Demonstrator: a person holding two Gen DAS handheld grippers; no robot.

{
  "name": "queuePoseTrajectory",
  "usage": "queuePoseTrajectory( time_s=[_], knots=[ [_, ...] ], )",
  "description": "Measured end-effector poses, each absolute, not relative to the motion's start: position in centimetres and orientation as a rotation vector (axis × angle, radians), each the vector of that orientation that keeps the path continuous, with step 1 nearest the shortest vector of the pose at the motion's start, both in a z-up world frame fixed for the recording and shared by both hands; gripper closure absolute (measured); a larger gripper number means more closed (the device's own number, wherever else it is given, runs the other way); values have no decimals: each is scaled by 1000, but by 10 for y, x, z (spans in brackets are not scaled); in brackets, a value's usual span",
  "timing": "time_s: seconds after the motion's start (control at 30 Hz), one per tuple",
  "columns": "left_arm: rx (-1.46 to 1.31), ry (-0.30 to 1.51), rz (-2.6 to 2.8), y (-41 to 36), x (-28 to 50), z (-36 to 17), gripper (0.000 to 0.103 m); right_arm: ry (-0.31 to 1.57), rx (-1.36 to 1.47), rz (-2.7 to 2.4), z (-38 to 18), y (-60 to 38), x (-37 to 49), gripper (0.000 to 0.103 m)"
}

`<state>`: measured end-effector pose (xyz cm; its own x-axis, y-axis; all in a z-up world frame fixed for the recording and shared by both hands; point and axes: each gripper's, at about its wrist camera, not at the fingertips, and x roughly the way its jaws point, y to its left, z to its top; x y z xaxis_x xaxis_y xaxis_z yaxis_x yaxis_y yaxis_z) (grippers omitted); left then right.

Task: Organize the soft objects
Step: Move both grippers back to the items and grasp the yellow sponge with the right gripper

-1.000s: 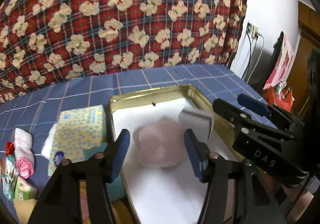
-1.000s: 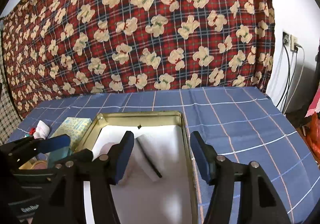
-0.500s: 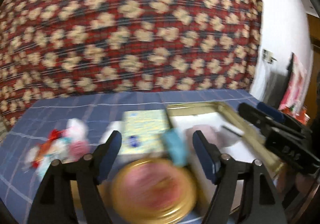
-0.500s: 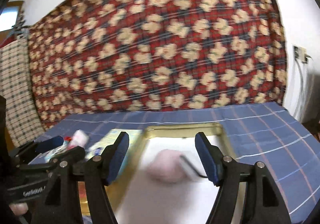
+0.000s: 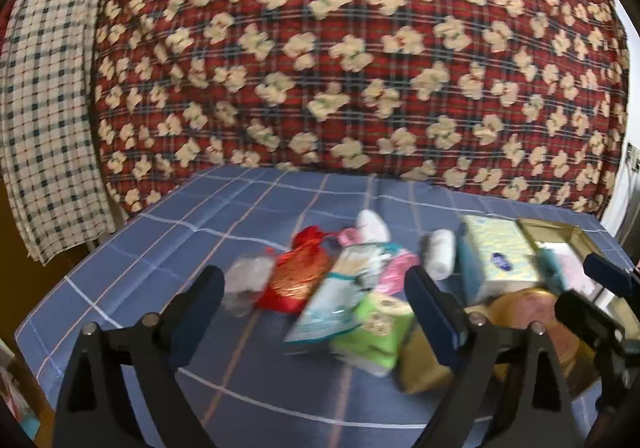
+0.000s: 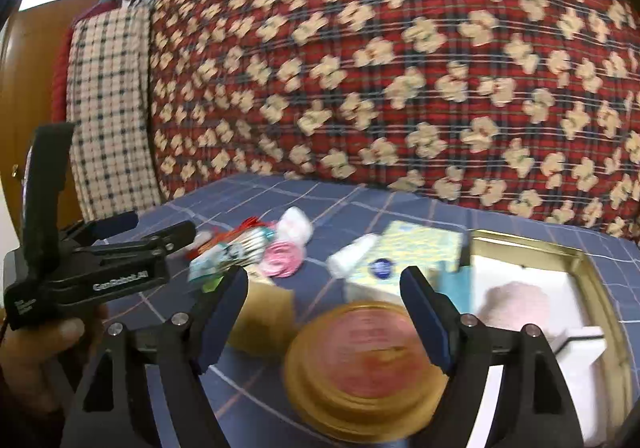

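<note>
While the soft packets [image 5: 360, 304] are heaped on the blue checked desk [image 5: 208, 224], they are seen just beyond the opening, empty left tongs [image 5: 316, 308]; the right tongs [image 6: 324, 312], likewise opening and empty, are held over a round gold tin [image 6: 364, 364].

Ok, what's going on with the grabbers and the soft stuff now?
Left gripper and right gripper opening, fingers empty. Pink soft ball in gold tin. Pile of soft packs waiting.

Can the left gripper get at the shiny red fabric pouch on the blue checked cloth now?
Probably yes: the left gripper, jaws opening and empty, faces the red pouch, with nothing between.
</note>
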<state>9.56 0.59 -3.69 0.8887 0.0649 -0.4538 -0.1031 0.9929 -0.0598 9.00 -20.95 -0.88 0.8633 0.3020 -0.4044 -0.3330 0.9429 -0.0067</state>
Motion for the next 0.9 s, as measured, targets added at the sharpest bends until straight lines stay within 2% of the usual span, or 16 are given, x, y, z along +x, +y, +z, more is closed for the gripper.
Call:
queuePoseTrajectory(
  time_s=[0.47,0.9],
  knots=[
    [-148,511,125,43,98,-62,10,546,-200,358,-41,-147,116,22],
    [-148,555,106,43,105,-68,9,638,-238,340,-52,-136,134,23]
  ],
)
